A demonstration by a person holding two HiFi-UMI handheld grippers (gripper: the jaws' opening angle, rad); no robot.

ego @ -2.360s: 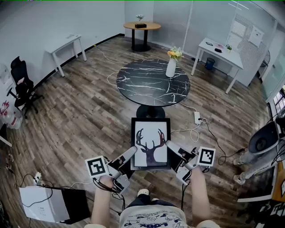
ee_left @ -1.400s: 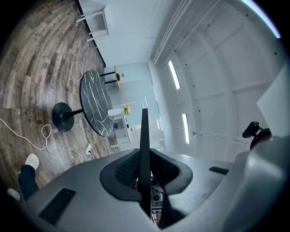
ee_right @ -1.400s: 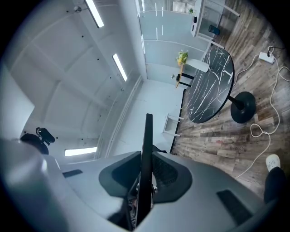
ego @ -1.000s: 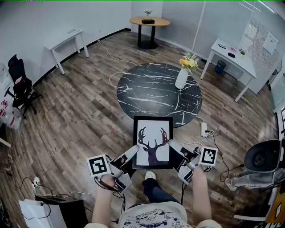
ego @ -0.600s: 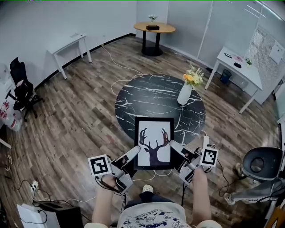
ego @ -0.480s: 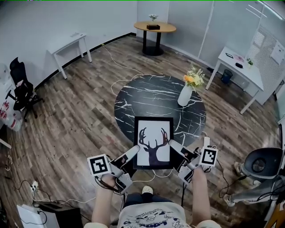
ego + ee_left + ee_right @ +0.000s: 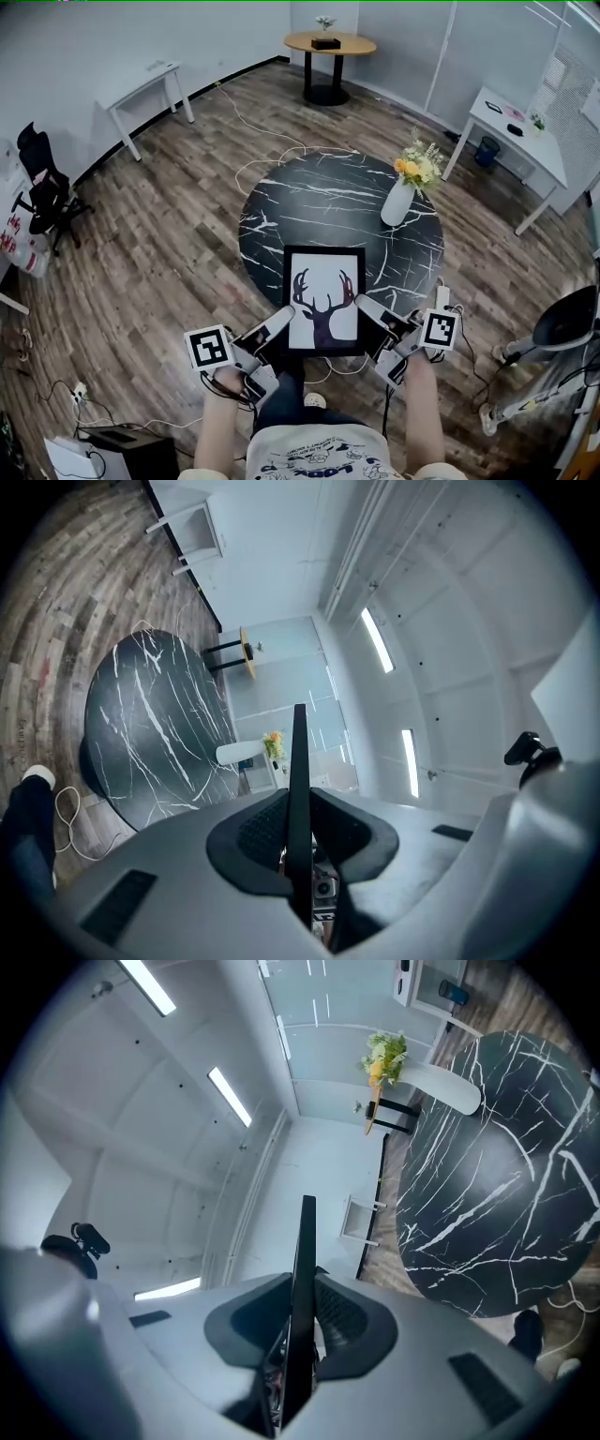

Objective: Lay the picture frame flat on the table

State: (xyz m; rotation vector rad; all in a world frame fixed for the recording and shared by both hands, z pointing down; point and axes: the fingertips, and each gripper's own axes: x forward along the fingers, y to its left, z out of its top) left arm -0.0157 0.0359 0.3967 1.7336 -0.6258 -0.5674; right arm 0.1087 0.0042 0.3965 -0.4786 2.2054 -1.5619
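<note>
A black picture frame (image 7: 324, 298) with a deer silhouette on white is held in the air, face up, over the near edge of a round black marble table (image 7: 319, 211). My left gripper (image 7: 278, 327) is shut on its lower left edge. My right gripper (image 7: 366, 314) is shut on its lower right edge. In the left gripper view the frame (image 7: 299, 789) shows edge-on as a thin dark strip clamped between the jaws. The right gripper view shows the frame (image 7: 302, 1297) the same way, pinched between both pads.
A white vase with yellow flowers (image 7: 401, 195) stands on the table's right side. Cables and a power strip (image 7: 442, 298) lie on the wood floor to the right. A grey chair (image 7: 567, 323) is at the far right, white desks (image 7: 145, 82) along the walls.
The view has moved forward toward the marble table, so the frame now overlaps its near edge. Both grippers keep the same hold on the frame.
</note>
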